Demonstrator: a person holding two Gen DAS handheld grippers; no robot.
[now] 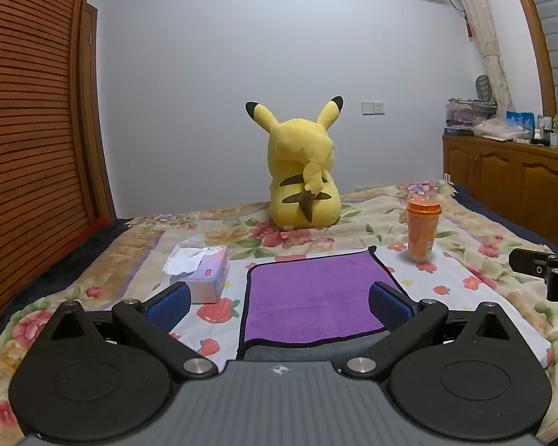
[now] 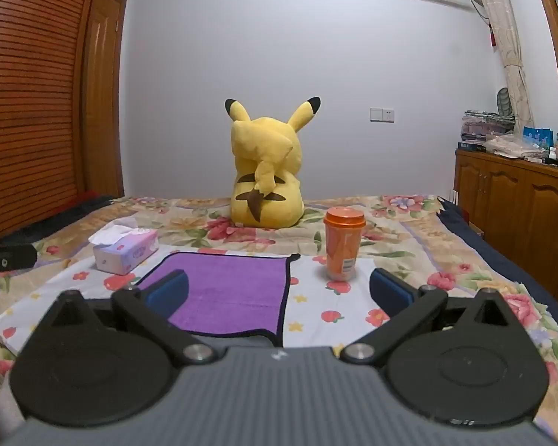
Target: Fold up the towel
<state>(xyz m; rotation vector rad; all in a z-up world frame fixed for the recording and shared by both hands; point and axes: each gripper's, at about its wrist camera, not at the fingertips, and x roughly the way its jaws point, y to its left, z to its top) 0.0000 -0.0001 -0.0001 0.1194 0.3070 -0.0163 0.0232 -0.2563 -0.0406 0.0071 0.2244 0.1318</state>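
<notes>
A purple towel (image 1: 312, 293) with dark edging lies flat on the flowered bedspread; it also shows in the right wrist view (image 2: 234, 290). My left gripper (image 1: 279, 301) is open and empty, its blue pads spread above the towel's near half. My right gripper (image 2: 279, 290) is open and empty, above the towel's right edge, with its left pad over the towel and its right pad over the bedspread. The right gripper's black body shows at the right edge of the left wrist view (image 1: 543, 271). The left gripper's body shows at the left edge of the right wrist view (image 2: 3, 260).
A tissue box (image 1: 201, 271) sits left of the towel. An orange lidded cup (image 1: 422, 230) stands at its far right corner. A yellow plush toy (image 1: 301, 174) sits behind. A wooden cabinet (image 1: 509, 178) stands right of the bed, a slatted wardrobe (image 1: 29, 130) left.
</notes>
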